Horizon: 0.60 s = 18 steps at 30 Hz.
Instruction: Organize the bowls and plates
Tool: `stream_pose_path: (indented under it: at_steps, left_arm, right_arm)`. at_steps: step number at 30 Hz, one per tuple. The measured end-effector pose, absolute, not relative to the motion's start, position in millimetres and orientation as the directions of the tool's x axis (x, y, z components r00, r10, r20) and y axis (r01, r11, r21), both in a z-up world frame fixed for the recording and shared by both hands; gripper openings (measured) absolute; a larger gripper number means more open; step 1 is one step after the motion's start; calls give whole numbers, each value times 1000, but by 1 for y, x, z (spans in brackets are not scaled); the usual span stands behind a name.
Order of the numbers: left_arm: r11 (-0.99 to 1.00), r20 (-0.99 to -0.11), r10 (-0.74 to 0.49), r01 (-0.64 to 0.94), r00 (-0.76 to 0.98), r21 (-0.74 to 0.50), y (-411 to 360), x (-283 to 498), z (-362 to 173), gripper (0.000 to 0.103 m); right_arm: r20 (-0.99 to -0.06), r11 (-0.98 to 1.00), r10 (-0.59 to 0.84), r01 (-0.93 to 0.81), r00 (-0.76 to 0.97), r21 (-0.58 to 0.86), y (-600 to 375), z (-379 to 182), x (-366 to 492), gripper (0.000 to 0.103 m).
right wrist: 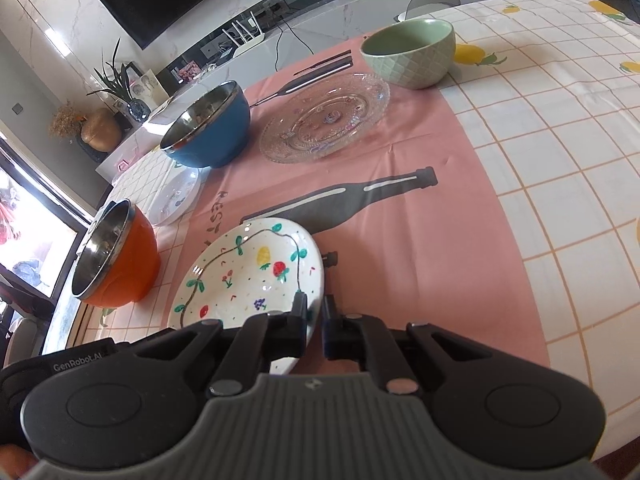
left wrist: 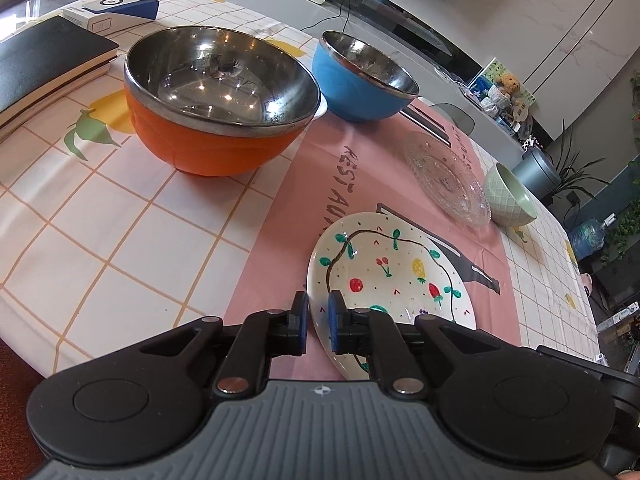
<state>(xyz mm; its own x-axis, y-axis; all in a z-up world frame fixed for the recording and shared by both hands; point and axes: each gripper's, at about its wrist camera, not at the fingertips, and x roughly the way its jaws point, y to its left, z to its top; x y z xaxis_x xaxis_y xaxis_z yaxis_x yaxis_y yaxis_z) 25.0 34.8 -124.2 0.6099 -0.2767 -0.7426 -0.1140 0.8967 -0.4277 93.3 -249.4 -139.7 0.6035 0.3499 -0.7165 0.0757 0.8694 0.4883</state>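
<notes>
Near edge of pink cloth (left wrist: pixel 280 216): my left gripper (left wrist: pixel 318 322) and right gripper (right wrist: pixel 316 320) both clamped on painted plate (left wrist: pixel 384 272) rim, opposite sides.

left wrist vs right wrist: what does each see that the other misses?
Left wrist only: black notebook and white-and-blue box on the far left of the table, and the left tool shut on the painted plate's rim.

Right wrist only: a small white plate between the orange and blue bowls, and the right tool shut on the painted plate's opposite rim.

Both: painted plate, orange bowl, blue bowl, glass plate, green bowl.
</notes>
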Motion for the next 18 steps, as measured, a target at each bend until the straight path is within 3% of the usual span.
stream_pose_path:
  at_steps: [14, 18]
  left_arm:
    - [917, -766, -243, -115, 595, -381, 38, 18, -120, 11]
    - [919, -771, -231, -128, 593, -373, 39, 16, -120, 16]
  right_arm:
    - [-744, 883, 350, 63, 569, 464, -238, -138, 83, 5]
    - [-747, 886, 351, 58, 565, 460, -236, -139, 83, 10]
